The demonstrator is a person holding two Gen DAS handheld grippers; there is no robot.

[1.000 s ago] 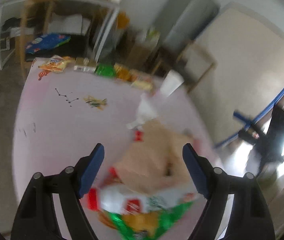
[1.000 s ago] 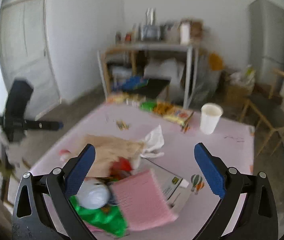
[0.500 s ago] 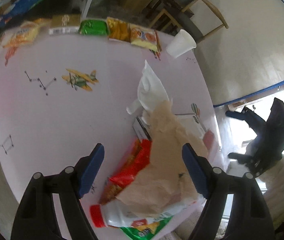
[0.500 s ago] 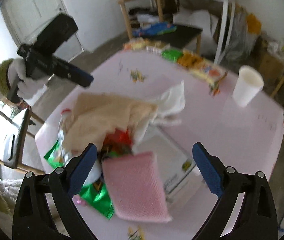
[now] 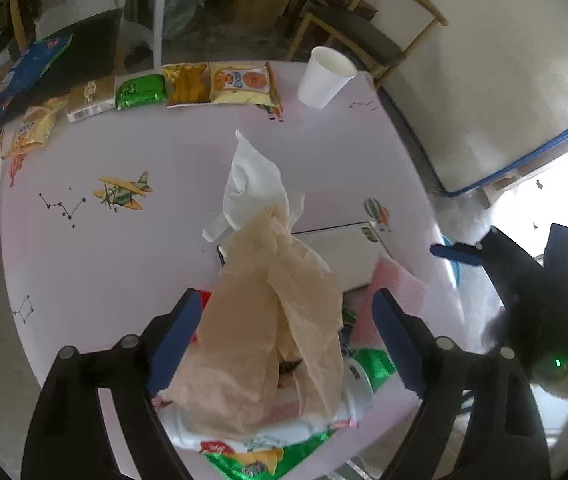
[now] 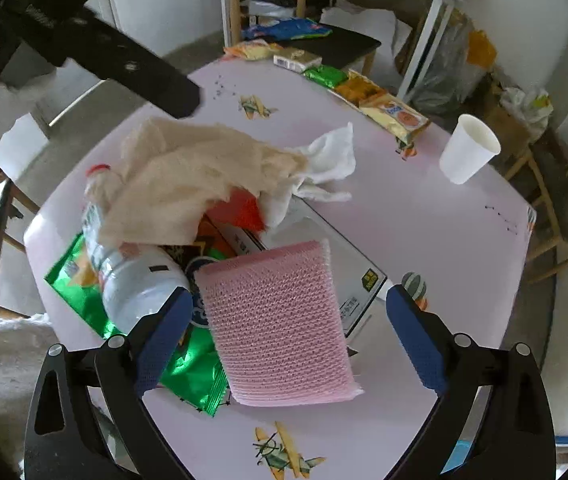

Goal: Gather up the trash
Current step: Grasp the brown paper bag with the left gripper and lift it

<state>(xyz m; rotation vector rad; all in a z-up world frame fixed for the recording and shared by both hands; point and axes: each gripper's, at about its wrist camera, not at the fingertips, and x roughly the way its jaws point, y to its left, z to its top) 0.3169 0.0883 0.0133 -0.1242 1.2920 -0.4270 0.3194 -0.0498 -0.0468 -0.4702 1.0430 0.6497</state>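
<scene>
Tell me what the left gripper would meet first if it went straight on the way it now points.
Most likely the crumpled tan paper topping the trash pile: it sits right between the left gripper's opening jaws, untouched so far, with the plastic bottle beneath it. Depth is hard to judge.

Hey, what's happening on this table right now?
A person holds a gripper in each hand over a trash pile on the pink table. The left gripper straddles the crumpled brown paper, its jaws opening, not gripping. The right gripper hangs open over the pink sponge. Nothing is picked up yet. A bottle, green wrapper and white tissue lie in the pile; a paper cup stands apart.
</scene>
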